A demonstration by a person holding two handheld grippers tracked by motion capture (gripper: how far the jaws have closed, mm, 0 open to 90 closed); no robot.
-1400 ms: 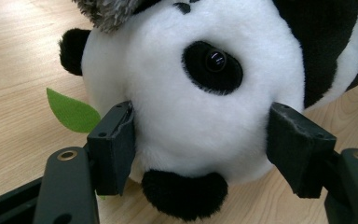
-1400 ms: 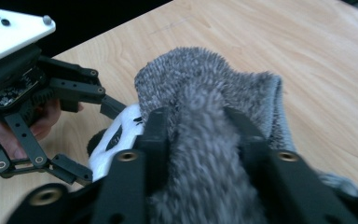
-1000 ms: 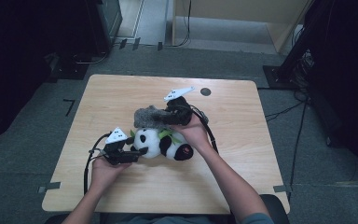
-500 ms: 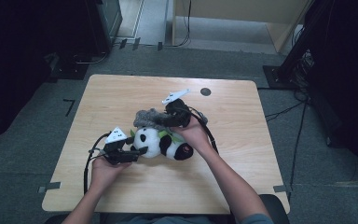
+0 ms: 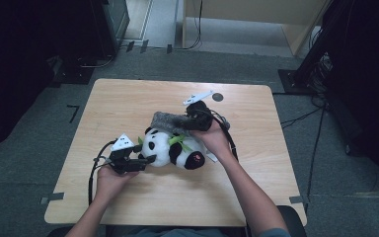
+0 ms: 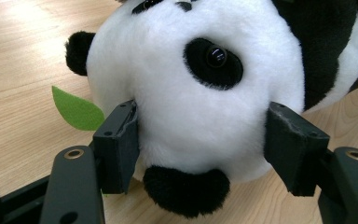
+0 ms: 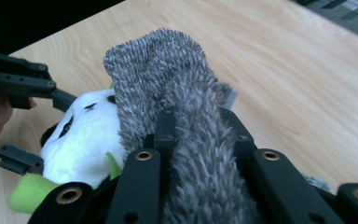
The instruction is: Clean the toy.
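Pinching the panda's head (image 6: 191,93) from both sides, the left claw (image 5: 145,160) has its pads pressed into the white plush, as the left gripper view shows; the panda (image 5: 175,146) lies on its side near the middle of the bench (image 5: 128,98), its long axis running roughly from nine o'clock at the head to three o'clock at the feet in the high view; the right claw (image 5: 185,121) is clamped shut on a grey fuzzy cloth (image 5: 167,121), whose pile bulges up between the jaws in the right gripper view (image 7: 186,140); this grey cloth sits just beyond the panda, at about twelve o'clock from its body, touching or nearly touching the head; a green felt leaf (image 6: 77,111) pokes out beside the head. Judging from this, the relation that matters is cloth to head: the cloth hangs close above and behind the head, with its free end pointing toward nine o'clock, so the right hand is the nearer one for bringing it over, while the left only anchors the toy.
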